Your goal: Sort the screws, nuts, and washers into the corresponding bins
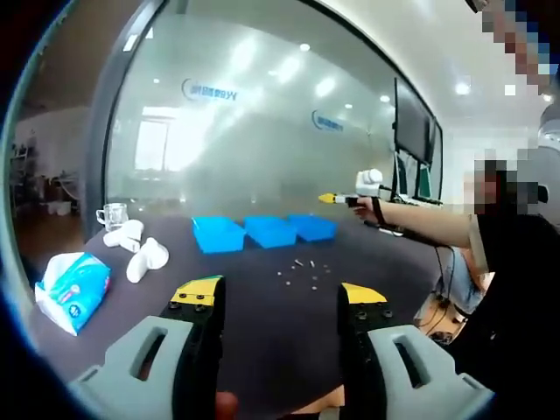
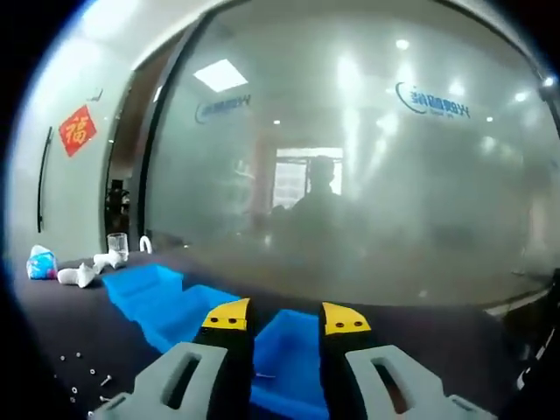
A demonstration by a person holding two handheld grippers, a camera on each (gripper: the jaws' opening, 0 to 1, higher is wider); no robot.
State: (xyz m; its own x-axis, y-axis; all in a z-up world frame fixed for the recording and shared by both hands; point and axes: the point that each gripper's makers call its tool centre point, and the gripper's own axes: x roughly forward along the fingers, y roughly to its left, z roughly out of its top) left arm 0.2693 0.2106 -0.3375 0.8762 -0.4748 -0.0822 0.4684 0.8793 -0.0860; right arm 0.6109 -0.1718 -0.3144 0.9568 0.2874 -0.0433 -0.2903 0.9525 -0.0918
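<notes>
Three blue bins (image 1: pixel 262 231) in a row across the dark table (image 1: pixel 262 324), far side; small fasteners (image 1: pixel 302 271) scattered before them, bare tabletop around. Left gripper (image 1: pixel 278 296) jaws apart, empty; right gripper (image 2: pixel 285 317) likewise, over bins.

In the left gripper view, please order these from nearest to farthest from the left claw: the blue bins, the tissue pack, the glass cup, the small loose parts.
1. Tissue pack, at the left, near the table's edge.
2. Small loose parts, ahead in the middle of the table.
3. Blue bins, in a row behind the parts.
4. Glass cup, far left; about as far as the bins, too close to call.
</notes>
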